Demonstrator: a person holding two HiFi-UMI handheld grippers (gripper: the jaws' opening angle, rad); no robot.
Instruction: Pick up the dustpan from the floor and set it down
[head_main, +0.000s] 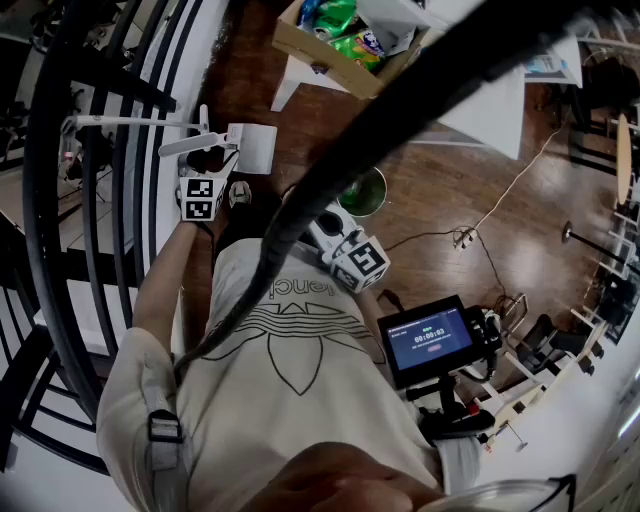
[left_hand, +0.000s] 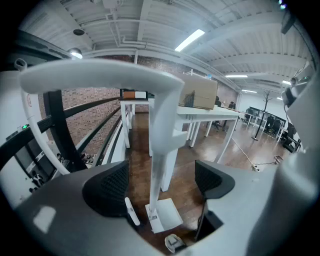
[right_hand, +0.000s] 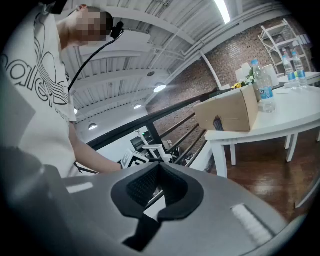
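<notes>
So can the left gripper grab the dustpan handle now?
Probably yes. The left gripper is open, and the handle of the dustpan stands upright, lined up between its jaws, with nothing in front.

floor (head_main: 430, 190): dark wood | on it: green bucket (head_main: 362, 192) | power strip (head_main: 463, 237) | dustpan (head_main: 250, 148)

the left arm (head_main: 160, 285) stretches forward, bare below the short sleeve, and carries the left claw (head_main: 208, 160) out ahead of the body. in the left gripper view its jaws stand wide apart. the right claw (head_main: 335, 235) is held close in front of the chest, its marker cube (head_main: 362, 262) nearest the torso. its jaws are pressed together, pad against pad.
</notes>
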